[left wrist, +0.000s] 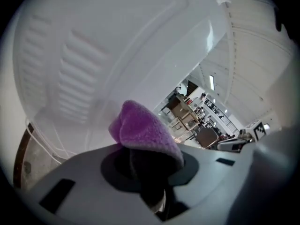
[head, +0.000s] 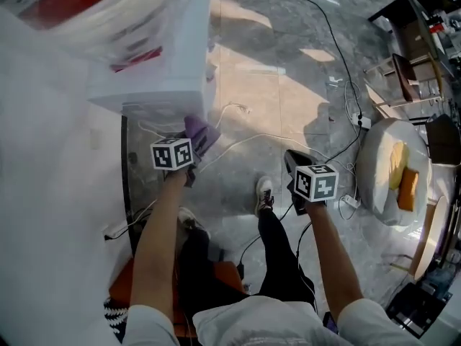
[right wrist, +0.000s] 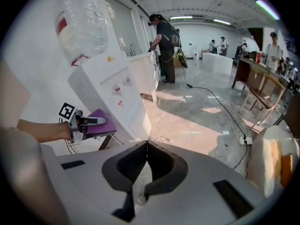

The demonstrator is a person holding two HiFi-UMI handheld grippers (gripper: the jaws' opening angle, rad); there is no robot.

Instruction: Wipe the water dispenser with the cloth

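Two grippers. Left gripper (left wrist: 147,170) pinches the purple cloth (left wrist: 143,130); the cloth is bunched between its jaws and sticks out past the tips, right at the lower side of the white water dispenser (head: 169,56). Right gripper (right wrist: 146,146) has its jaws pressed together on nothing, held over the marble floor (right wrist: 197,121), well apart from the dispenser. Water bottle (right wrist: 82,25) sits on top.

Floor (head: 274,99) = grey polished stone tile, ctr + top of head view. Standing on it:
- water dispenser (head: 155,56), upper left
- black cable (head: 328,31), top ctr down to white pwr strip (head: 364,122) at right
- white cable (head: 245,143) looping mid-frame
- round white seat (head: 378,171), right edge
- your shoe (head: 264,193), lower ctr
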